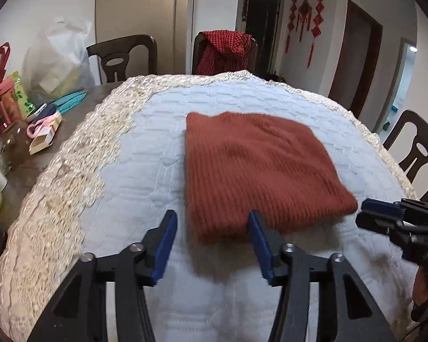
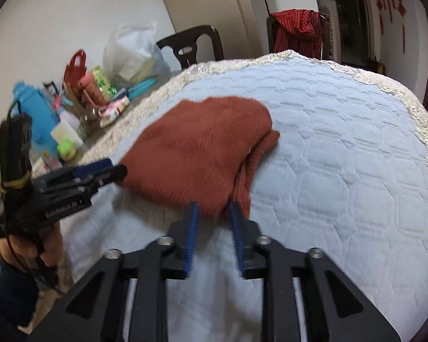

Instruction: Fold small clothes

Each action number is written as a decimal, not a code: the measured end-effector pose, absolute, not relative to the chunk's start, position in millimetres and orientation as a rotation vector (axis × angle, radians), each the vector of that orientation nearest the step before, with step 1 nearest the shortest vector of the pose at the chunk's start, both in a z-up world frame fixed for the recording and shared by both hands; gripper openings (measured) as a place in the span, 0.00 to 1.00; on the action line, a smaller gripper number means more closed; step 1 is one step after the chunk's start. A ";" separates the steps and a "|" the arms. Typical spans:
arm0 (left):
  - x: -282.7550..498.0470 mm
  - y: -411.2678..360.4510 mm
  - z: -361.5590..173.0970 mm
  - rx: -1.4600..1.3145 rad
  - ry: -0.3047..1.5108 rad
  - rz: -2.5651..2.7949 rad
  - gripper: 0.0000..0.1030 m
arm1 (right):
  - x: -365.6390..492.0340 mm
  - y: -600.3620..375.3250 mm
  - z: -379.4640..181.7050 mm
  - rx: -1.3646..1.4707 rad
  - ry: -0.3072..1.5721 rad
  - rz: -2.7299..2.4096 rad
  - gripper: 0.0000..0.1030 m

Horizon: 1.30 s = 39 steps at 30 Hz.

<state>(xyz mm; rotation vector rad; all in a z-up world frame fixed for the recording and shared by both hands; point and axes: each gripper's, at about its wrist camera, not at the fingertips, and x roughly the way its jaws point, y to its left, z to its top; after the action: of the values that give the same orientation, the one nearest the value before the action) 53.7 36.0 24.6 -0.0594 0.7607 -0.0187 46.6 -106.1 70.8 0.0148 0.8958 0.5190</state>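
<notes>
A rust-red knitted garment (image 1: 259, 171) is shown folded into a compact, layered rectangle on the pale blue quilted cover (image 1: 145, 171) of the table. The fold is judged essentially complete; at most a squaring of the edges is left. The left gripper (image 1: 212, 229) is held with jaws apart at the near edge, nothing clamped. The right gripper (image 2: 212, 213) is likewise parted at the near corner. Blurred white lettering on the left gripper's body cannot be read with certainty.
</notes>
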 end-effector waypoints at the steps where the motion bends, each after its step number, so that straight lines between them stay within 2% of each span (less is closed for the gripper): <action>1: 51.6 36.2 21.7 -0.057 0.769 -0.011 0.56 | 43.4 -104.9 68.2 0.001 0.903 0.509 0.37; 8: 50.4 35.4 -3.1 -0.032 0.858 0.023 0.57 | 29.2 -103.6 45.1 -0.124 0.948 0.408 0.38; 22: 42.4 28.8 -6.6 -0.003 0.842 0.032 0.68 | 24.3 -102.2 42.2 -0.150 0.924 0.391 0.43; 39: 42.4 28.2 -6.9 0.001 0.841 0.032 0.70 | 24.0 -102.3 42.0 -0.140 0.925 0.397 0.44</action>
<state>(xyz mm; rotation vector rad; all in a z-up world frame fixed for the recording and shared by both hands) 42.4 28.2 -6.9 0.0007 0.8412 0.0324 24.0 -102.3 42.0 -0.1405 0.9247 0.3969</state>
